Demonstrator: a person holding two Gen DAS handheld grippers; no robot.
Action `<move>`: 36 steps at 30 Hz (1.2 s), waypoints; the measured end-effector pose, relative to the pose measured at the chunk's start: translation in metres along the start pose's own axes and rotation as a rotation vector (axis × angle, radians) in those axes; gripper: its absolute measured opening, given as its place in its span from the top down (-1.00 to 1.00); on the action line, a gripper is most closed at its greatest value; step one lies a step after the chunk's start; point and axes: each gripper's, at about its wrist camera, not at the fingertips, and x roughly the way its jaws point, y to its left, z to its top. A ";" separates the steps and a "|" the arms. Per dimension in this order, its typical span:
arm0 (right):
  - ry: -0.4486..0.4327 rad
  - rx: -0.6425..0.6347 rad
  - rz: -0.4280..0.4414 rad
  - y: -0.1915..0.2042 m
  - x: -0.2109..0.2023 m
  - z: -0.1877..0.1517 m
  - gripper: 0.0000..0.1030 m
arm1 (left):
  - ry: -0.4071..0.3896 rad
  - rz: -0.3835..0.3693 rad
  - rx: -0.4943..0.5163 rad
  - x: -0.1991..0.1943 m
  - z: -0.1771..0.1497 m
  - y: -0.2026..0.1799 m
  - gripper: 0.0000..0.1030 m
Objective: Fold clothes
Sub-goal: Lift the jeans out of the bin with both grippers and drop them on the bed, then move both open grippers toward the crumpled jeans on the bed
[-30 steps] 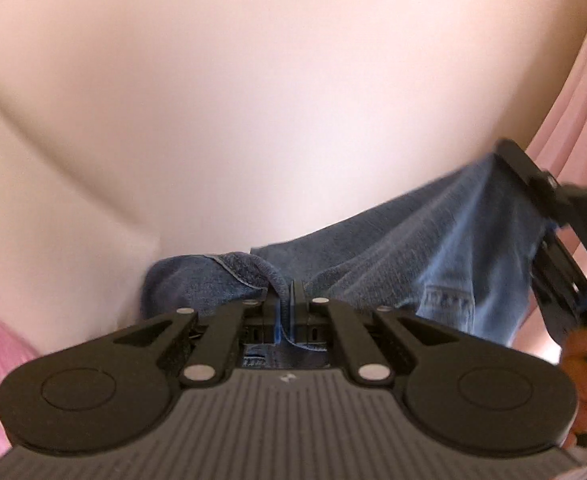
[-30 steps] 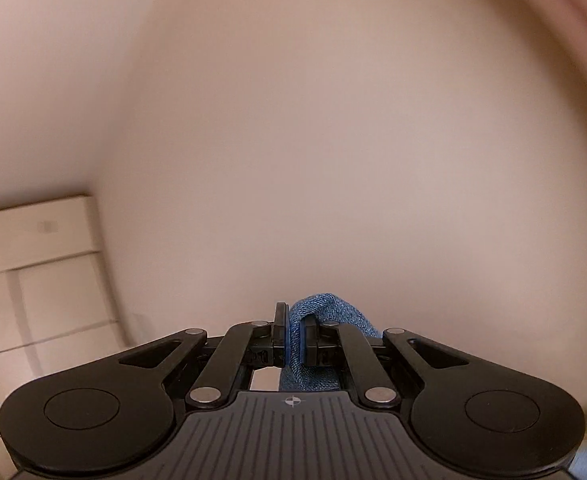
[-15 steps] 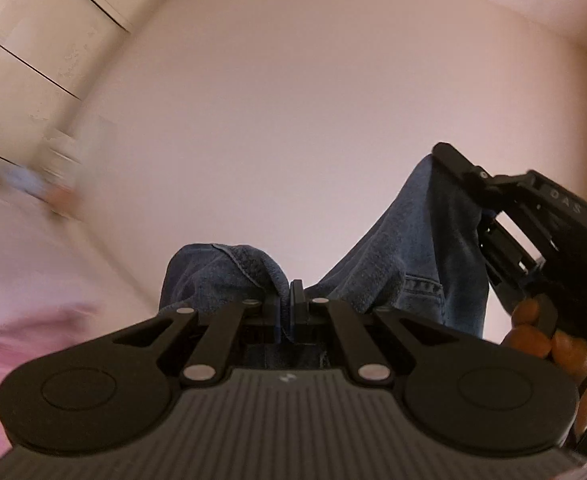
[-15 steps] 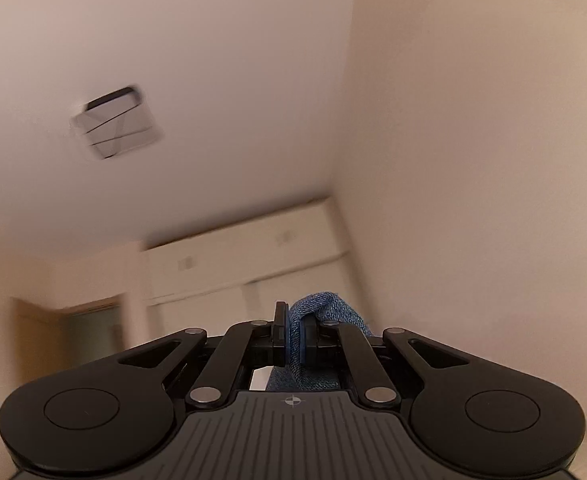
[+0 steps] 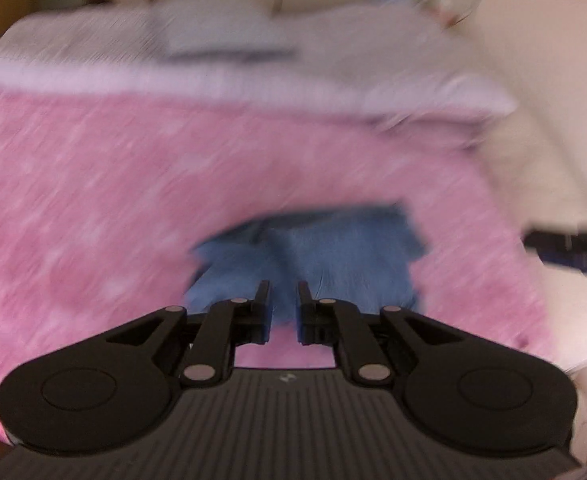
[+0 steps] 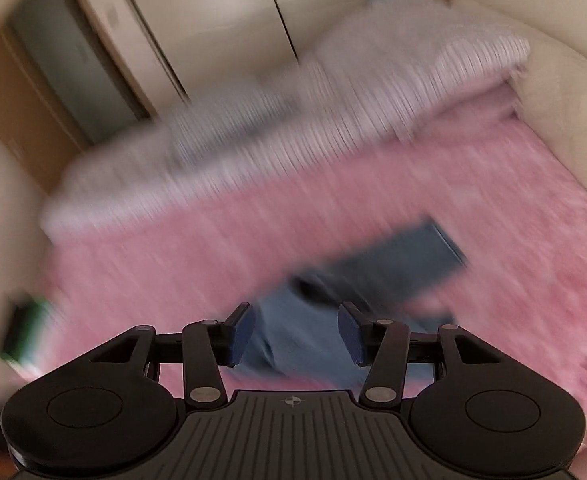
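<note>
My two wrist cameras both look steeply down along their fingers. Each sees, blurred, the same pink blanket (image 5: pixel 133 200) and blue denim (image 6: pixel 393 272).

The left gripper (image 5: pixel 283 306) points down at a pink blanket (image 5: pixel 133 208) on a bed, its jaws opening with a narrow gap and nothing pinched between them. Blurred blue denim jeans (image 5: pixel 333 252) lie on the blanket just beyond the fingers (image 5: pixel 263 300).
</note>
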 end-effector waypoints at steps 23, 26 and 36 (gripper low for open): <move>0.143 -0.053 -0.033 -0.033 -0.061 -0.150 0.01 | -0.028 0.101 0.147 -0.062 -0.128 -0.080 0.77; 0.162 -0.058 -0.024 -0.041 -0.068 -0.170 0.01 | -0.031 0.115 0.138 -0.076 -0.149 -0.089 0.76; 0.144 -0.119 0.035 -0.035 -0.092 -0.192 0.01 | -0.086 0.156 0.121 -0.116 -0.175 -0.096 0.68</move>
